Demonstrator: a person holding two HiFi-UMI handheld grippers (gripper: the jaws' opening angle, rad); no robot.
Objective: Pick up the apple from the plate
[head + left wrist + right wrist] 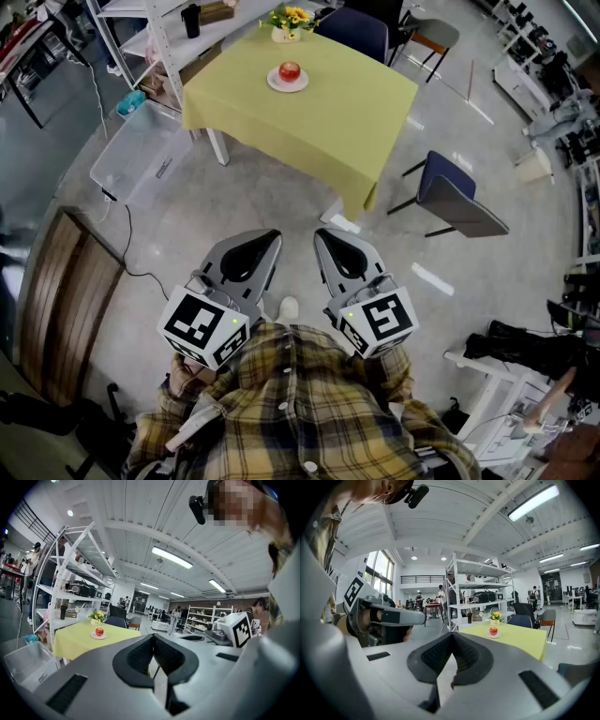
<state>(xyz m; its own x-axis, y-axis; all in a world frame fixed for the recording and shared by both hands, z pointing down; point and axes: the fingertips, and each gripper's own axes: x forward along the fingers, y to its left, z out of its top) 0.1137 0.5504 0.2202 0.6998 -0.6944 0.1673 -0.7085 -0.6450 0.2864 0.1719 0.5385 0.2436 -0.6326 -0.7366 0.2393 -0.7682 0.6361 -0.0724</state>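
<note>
While the rig stands well back from the tabletop (309, 122), I log both tools as empty.

Left gripper (270, 234): jaws pressed together at the tips, nothing between them. Its own view shows the dark pads meeting in a closed V.

Right gripper (322, 234): the same, jaws fully together and holding nothing.

The two sit side by side, close but not touching, on the near side of the tabletop. Bare grey floor (281, 197) lies between them and it. The wearer's yellow plaid shirt (300, 403) fills the bottom of the head view.

Apple (289, 71): red, upright on a small white plate (274, 83). It sits toward the far side of the tabletop, about mid-width, well apart from both grippers.

A yellow-green cloth covers the tabletop and hangs over its edges. A small pot of yellow flowers (287, 21) stands at the tabletop's far edge, just beyond the plate.

One dark blue chair (354, 31) stands behind the tabletop's far side. A second dark blue chair (450, 195) stands off its near right corner.

A clear plastic bin (139, 157) lies on the floor left of the tabletop, and a white shelving rack (161, 42) rises beyond its far left corner.
</note>
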